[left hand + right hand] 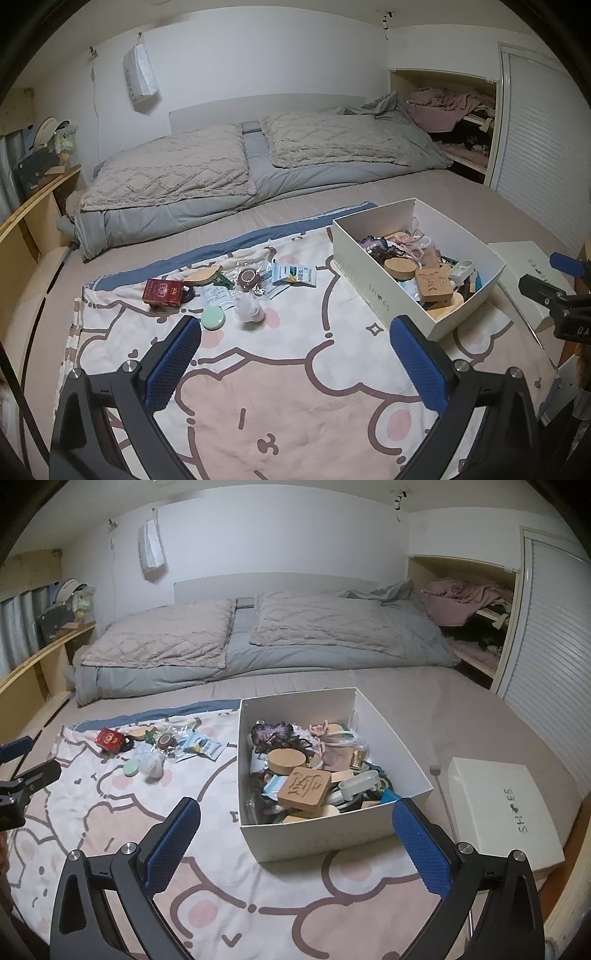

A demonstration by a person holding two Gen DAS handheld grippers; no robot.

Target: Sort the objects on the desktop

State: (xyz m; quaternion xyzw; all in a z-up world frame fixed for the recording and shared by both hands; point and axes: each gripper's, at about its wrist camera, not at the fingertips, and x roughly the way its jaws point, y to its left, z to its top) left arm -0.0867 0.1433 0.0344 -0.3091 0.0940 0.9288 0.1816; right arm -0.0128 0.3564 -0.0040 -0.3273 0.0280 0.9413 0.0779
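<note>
Sorting is partly done: your box on the blanket is already full of small things, and a few remain near the blanket's far left corner, such as the red pack and the green round case. Both your left tongs and right tongs are spread apart and hold nothing. Next, I think, bring the left tongs forward over the green case.

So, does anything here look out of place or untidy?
Yes. The white shoebox is crammed with mixed items, while a red box, a green round tin and some packets lie scattered loose on the cartoon sheet.
</note>
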